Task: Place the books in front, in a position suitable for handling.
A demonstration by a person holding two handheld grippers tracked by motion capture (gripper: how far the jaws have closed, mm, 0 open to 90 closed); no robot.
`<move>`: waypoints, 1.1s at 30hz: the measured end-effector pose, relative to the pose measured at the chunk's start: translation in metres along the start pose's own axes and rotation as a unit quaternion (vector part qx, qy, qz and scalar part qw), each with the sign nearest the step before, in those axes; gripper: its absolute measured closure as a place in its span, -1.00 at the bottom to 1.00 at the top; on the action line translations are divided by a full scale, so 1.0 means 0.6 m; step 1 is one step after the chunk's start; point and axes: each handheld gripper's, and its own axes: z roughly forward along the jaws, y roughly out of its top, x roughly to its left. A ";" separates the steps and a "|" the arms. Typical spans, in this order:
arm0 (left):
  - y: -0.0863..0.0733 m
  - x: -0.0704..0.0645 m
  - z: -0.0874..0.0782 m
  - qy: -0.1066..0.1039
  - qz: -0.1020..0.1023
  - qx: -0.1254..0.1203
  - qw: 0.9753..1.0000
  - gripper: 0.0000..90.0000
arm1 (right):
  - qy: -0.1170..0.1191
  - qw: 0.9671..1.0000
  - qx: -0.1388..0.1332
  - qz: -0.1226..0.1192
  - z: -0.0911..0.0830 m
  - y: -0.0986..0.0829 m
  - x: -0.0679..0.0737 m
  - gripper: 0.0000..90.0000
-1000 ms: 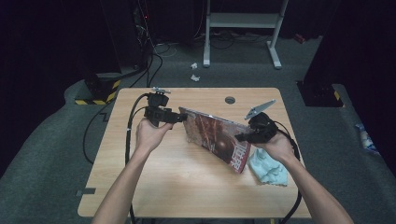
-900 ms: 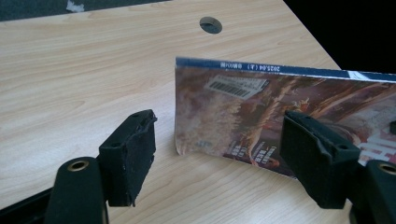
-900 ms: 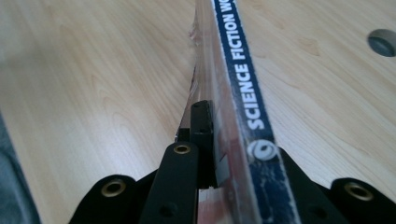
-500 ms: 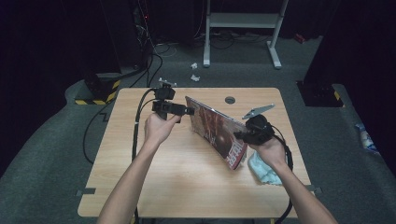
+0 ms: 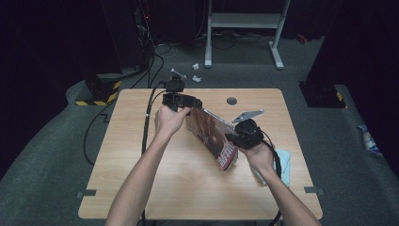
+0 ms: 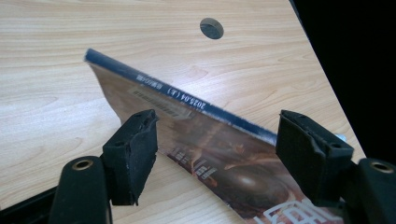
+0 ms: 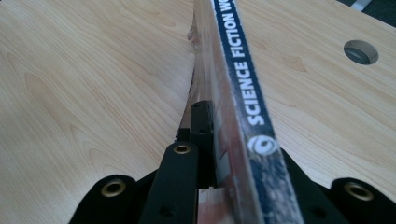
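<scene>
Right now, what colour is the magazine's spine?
Dark blue with white lettering on the magazine; clearest in the right gripper view.

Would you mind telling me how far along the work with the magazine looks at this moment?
Done: the magazine is up off the table, spine uppermost, its lower edge seemingly still near the wood. In hand: the right tongs are clamped on one end, while the left tongs stand open around the other end, not yet gripping. Left: probably closing the left tongs and setting it down wherever it belongs.

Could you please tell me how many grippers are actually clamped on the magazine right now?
1. The right gripper pinches the magazine near its spine; the left gripper sits at the far corner, jaws open around it.
</scene>
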 end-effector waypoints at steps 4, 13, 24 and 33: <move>0.008 -0.004 0.014 0.008 -0.018 0.007 1.000 -0.36 | -0.001 1.000 -0.004 0.001 -0.001 0.000 0.004 0.87; 0.012 -0.012 0.038 0.026 -0.030 0.015 0.999 -0.39 | 0.002 1.000 -0.015 0.009 -0.001 -0.004 0.007 0.87; 0.005 -0.015 0.048 0.032 -0.043 0.021 0.998 -0.42 | -0.004 1.000 -0.022 -0.001 0.005 0.007 0.021 0.87; -0.004 -0.023 0.050 0.038 -0.036 0.029 0.998 -0.38 | -0.016 1.000 -0.021 -0.011 0.015 0.015 0.033 0.87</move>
